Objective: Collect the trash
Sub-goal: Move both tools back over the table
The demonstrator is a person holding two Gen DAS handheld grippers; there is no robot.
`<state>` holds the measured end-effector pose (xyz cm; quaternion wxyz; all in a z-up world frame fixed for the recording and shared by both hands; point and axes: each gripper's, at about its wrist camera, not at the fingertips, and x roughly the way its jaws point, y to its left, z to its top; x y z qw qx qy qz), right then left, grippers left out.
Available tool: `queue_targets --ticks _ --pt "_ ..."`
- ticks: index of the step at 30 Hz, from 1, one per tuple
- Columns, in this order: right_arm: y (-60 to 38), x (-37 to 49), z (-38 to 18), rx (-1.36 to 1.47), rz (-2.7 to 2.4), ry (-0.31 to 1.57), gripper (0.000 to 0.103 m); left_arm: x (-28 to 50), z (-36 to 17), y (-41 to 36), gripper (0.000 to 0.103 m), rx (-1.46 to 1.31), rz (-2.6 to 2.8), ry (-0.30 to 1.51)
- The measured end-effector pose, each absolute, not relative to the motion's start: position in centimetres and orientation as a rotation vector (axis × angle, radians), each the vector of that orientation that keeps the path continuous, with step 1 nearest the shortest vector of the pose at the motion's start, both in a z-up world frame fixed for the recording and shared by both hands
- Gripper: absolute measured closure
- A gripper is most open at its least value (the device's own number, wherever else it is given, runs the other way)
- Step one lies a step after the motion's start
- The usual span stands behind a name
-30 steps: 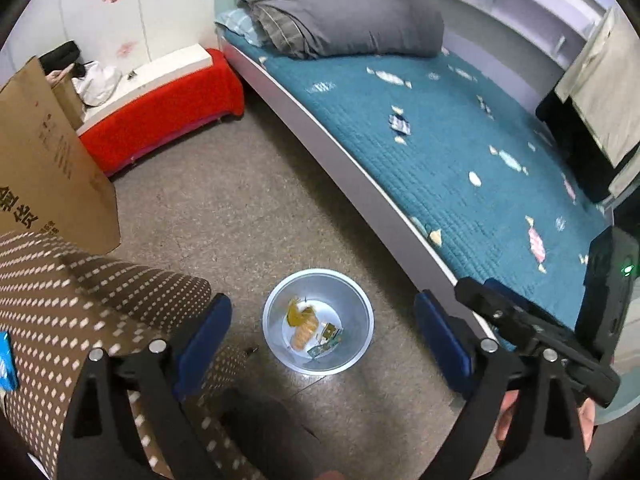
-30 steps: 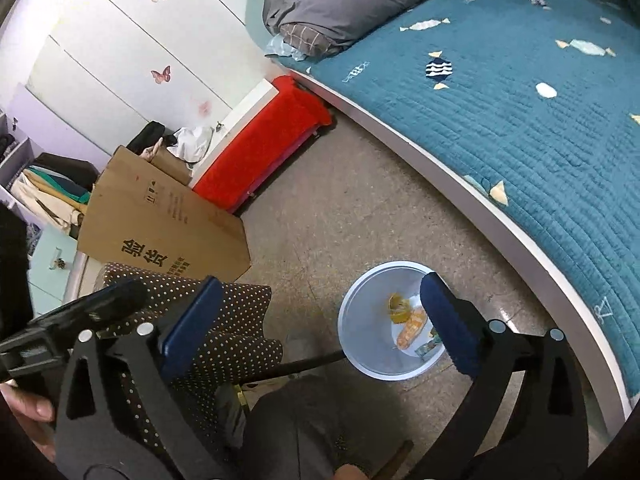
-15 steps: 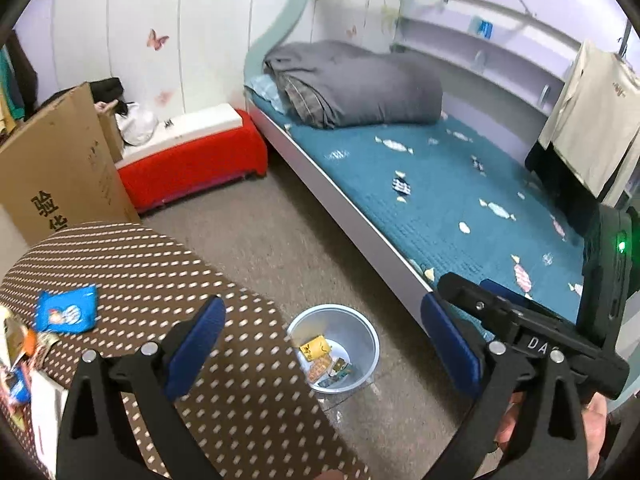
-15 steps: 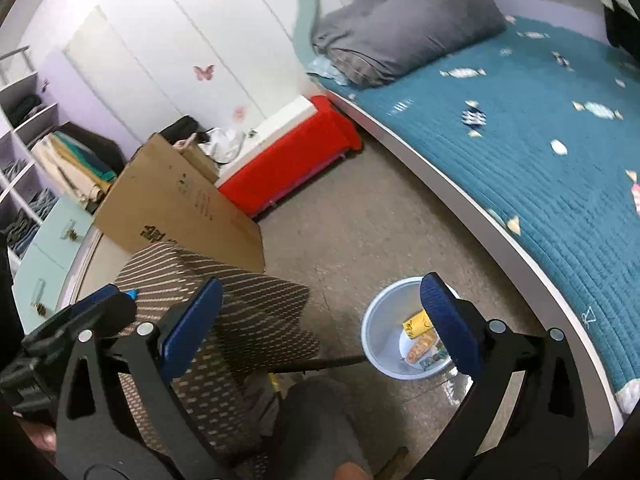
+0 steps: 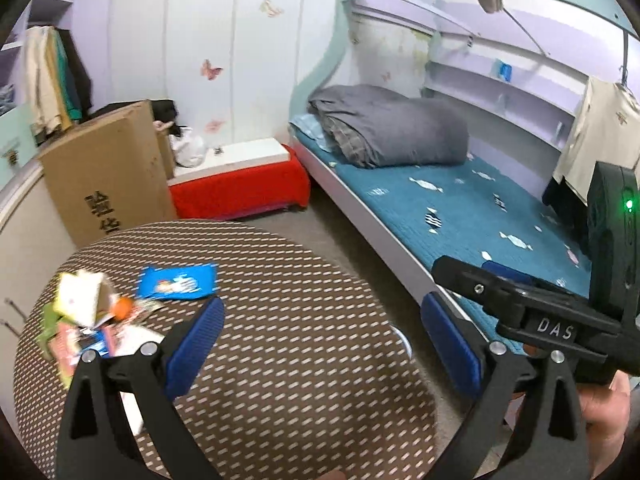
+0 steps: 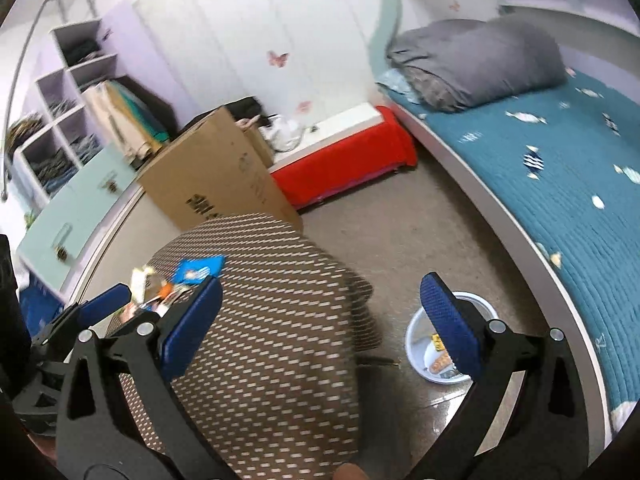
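Left wrist view: a round desk (image 5: 288, 320) with a brown dotted cover stood beside a bed (image 5: 472, 216) on a grey floor (image 6: 400, 240). Wrappers (image 5: 92, 316) lay heaped left of the left tool (image 5: 320, 344), spread and empty. The right tool (image 6: 320, 320) was likewise spread, with a white bin (image 6: 416, 344) just beyond its right finger.

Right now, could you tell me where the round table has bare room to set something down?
The round table is bare across its middle and the side nearest the bed, up to the blue packet. It is crowded at the edge toward the cardboard box, where the wrapper pile lies.
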<state>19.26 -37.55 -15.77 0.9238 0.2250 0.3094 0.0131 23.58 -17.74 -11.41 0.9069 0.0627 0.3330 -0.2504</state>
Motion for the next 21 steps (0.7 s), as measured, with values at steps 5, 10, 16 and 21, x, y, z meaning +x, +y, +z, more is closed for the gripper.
queue_targets --ticks 5,10,16,21 --pt "-33.2 20.0 -15.2 0.417 0.095 0.648 0.006 22.6 -11.0 -13.3 0.007 0.108 -0.450 0.663" --pt "-29.6 20.3 -15.1 0.378 0.145 0.667 0.006 22.1 -11.3 -8.8 0.007 0.080 -0.384 0.658" --pt "-26.3 20.6 -15.5 0.335 0.197 0.692 0.006 21.5 -12.5 -4.5 0.007 0.057 -0.328 0.670" --pt "-24.3 20.5 -16.6 0.307 0.229 0.723 0.006 21.3 -15.0 -1.2 0.007 0.063 -0.289 0.713"
